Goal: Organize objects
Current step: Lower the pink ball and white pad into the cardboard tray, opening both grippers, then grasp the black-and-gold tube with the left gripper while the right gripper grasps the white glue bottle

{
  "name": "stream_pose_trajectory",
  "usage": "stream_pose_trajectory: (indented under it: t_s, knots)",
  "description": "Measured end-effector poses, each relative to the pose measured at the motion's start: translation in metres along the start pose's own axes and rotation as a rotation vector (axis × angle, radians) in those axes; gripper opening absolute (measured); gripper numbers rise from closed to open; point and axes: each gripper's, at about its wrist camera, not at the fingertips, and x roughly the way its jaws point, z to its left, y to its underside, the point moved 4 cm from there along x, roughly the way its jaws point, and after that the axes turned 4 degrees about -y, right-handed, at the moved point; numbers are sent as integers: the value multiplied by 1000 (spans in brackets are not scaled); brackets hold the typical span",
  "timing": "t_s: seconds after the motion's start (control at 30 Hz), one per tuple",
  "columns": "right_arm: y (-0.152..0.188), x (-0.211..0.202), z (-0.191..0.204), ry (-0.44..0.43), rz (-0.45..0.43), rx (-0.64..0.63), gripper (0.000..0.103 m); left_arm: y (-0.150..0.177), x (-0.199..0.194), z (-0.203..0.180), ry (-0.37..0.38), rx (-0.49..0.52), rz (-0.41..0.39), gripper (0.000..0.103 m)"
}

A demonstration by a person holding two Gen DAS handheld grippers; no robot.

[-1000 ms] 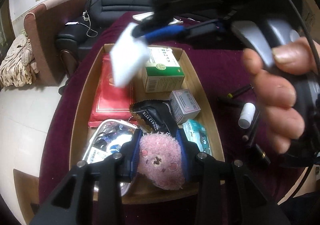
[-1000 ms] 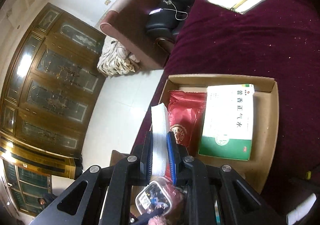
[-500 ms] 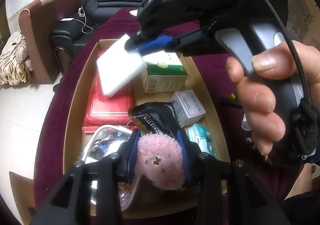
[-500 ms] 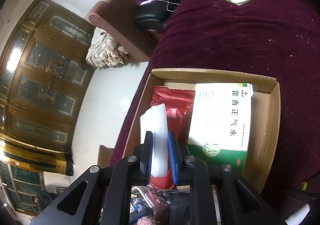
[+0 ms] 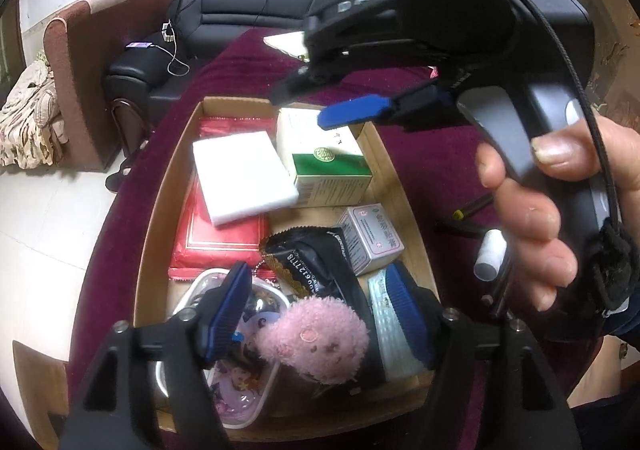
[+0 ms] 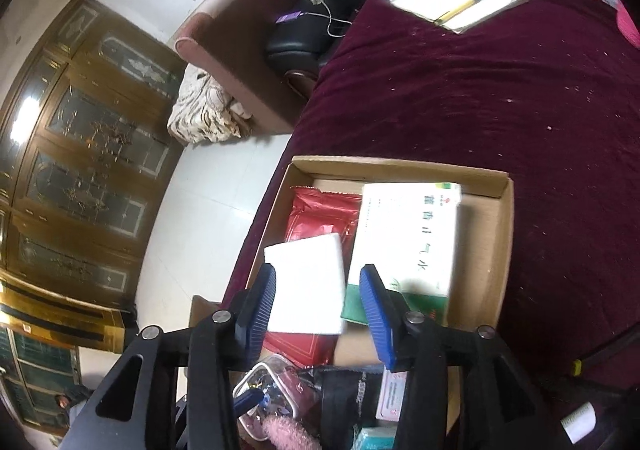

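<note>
Both grippers are over an open cardboard box (image 5: 158, 210) on a tabletop (image 6: 500, 98) draped in dark red cloth. The left gripper (image 5: 316, 314) has its jaws opening, well apart on either side of a pink plush toy (image 5: 316, 338) that lies among the box contents, pads clear of it. The right gripper (image 6: 320, 306) has its jaws opening with nothing gripped; below them a white foam block (image 5: 244, 176) lies flat on a red packet (image 5: 220, 234), just beside a green-and-white carton (image 5: 324, 162).
</note>
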Motion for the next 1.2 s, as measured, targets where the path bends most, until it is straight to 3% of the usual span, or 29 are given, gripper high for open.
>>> stream_pose_trajectory:
  t_s: [0.73,1.2]
  knots:
    - [52,-68,-63,-22,-40,139,58,-2,-10,-41,5,19,-13,71]
    - [105,-158,-170,44,-147,331,59,-5,6,-129,84,157,18,70]
